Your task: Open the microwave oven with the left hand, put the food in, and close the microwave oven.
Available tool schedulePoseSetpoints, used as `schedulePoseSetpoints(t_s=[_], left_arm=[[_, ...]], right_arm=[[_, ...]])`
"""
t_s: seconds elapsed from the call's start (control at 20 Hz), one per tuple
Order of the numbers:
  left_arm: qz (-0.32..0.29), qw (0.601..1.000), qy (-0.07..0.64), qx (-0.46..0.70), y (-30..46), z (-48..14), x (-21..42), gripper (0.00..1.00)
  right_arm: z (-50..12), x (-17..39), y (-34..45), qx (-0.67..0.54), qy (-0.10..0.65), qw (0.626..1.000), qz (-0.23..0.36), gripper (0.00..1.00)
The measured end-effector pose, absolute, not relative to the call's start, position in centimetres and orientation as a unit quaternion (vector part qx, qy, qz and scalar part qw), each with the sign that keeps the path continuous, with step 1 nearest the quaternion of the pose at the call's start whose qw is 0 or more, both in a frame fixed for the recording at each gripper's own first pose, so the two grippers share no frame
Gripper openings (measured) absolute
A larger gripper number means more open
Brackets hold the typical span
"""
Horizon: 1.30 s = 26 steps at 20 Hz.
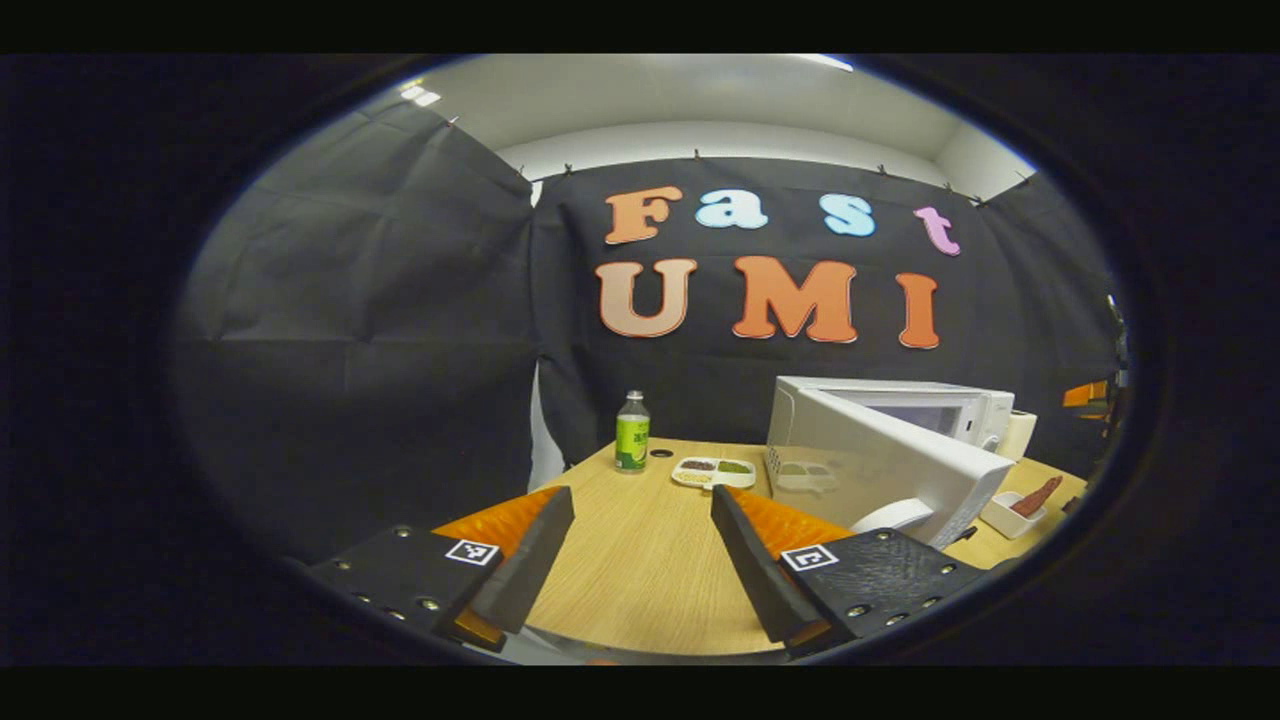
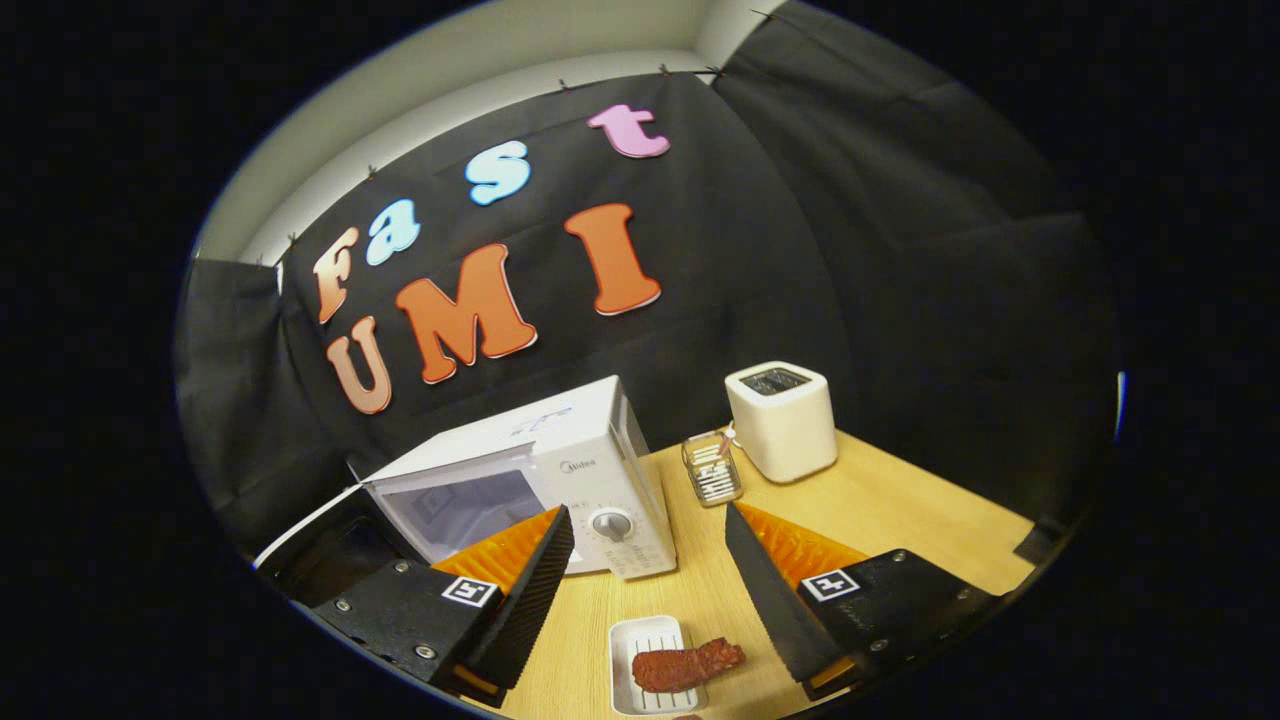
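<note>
The white microwave (image 2: 560, 470) stands on the wooden table with its door (image 1: 880, 465) swung wide open toward me; its cavity (image 2: 470, 505) shows pale and bare. In the left gripper view my left gripper (image 1: 640, 540) is open over bare table, left of the door, holding nothing. A small white dish (image 2: 650, 665) carries a reddish-brown piece of food (image 2: 688, 664) in front of the microwave's control panel. My right gripper (image 2: 648, 560) hangs open just above that dish, with nothing between its fingers. The same dish and food (image 1: 1030, 497) appear right of the door.
A green-labelled bottle (image 1: 632, 432) and a divided white plate of food (image 1: 713, 471) sit at the table's far side. A white toaster (image 2: 782, 418) and a clear holder of small sticks (image 2: 712, 468) stand right of the microwave. Black cloth walls close in behind.
</note>
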<state>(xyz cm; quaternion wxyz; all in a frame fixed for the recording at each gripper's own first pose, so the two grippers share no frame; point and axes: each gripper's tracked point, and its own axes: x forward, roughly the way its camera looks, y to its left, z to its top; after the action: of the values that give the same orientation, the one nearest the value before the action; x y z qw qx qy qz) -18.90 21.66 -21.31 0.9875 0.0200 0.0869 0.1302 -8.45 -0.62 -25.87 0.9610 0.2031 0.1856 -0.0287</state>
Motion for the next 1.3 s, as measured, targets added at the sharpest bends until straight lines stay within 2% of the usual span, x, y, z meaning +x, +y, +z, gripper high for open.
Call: schedulePoseSetpoints(t_s=[0.45, 0.65, 0.75, 0.8, 0.85, 0.9, 1.0, 1.15, 1.3], left_arm=[[0.131, 0.986, 0.102, 0.005, 22.3, -22.5, -17.1, 0.86], [0.137, 0.984, 0.115, -0.007, 22.9, -23.4, -16.7, 0.86], [0.139, 0.983, 0.118, -0.006, 23.1, -23.8, -16.7, 0.86], [0.139, 0.983, 0.118, -0.007, 23.0, -23.7, -16.8, 0.86], [0.138, 0.983, 0.119, -0.009, 23.0, -23.8, -16.8, 0.86], [0.138, 0.983, 0.118, -0.011, 23.0, -23.8, -16.7, 0.86], [0.139, 0.983, 0.117, -0.012, 23.1, -23.9, -16.6, 0.86], [0.138, 0.983, 0.117, -0.014, 23.2, -24.1, -16.6, 0.86], [0.137, 0.984, 0.115, -0.015, 23.3, -24.0, -16.7, 0.86]], right_arm=[[-35.7, -11.8, -1.2, 0.354, 0.226, 0.902, -0.099, 0.95], [-38.1, -11.7, 0.4, 0.39, 0.238, 0.884, -0.099, 0.87], [-38.6, -11.5, 0.6, 0.396, 0.236, 0.882, -0.102, 0.73], [-38.7, -11.5, 0.5, 0.395, 0.234, 0.882, -0.103, 0.59], [-38.7, -11.7, 0.3, 0.394, 0.233, 0.883, -0.108, 0.51], [-38.7, -11.5, 0.3, 0.396, 0.231, 0.882, -0.108, 0.31], [-38.1, -11.5, 0.6, 0.399, 0.231, 0.881, -0.102, 0.18], [-36.8, -11.1, 0.8, 0.383, 0.221, 0.891, -0.101, 0.13], [-34.1, -10.3, 1.1, 0.369, 0.201, 0.903, -0.092, 0.12]])
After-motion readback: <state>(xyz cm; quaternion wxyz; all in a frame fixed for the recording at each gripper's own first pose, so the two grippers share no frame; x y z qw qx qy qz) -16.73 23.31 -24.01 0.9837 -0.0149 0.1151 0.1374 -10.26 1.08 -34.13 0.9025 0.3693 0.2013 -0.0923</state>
